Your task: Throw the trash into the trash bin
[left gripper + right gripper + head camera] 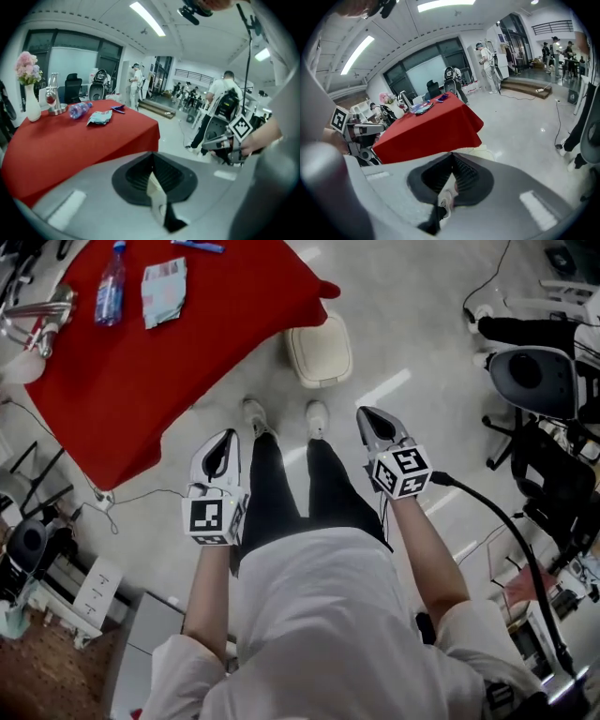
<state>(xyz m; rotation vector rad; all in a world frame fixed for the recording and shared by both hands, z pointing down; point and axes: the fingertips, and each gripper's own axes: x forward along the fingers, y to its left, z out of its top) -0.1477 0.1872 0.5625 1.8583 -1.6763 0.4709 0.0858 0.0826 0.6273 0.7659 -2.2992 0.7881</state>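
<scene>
The red-clothed table [141,362] carries a clear plastic bottle [110,283], a crumpled teal wrapper [164,292] and a small blue item [197,245]. The left gripper view shows the bottle [79,110] and wrapper [99,117] on the table's far side. A cream trash bin [319,351] with its lid down stands on the floor by the table's corner, and its top edge [479,149] peeks over the right jaws. My left gripper [229,435] and right gripper [364,412] hang low in front of the person's legs. Both are shut and hold nothing.
A vase of pink flowers [29,89] and a metal stand [55,96] sit at the table's far end. Office chairs [530,381] crowd the right side, and a black cable [506,521] trails from the right gripper. Several people stand far off across the room.
</scene>
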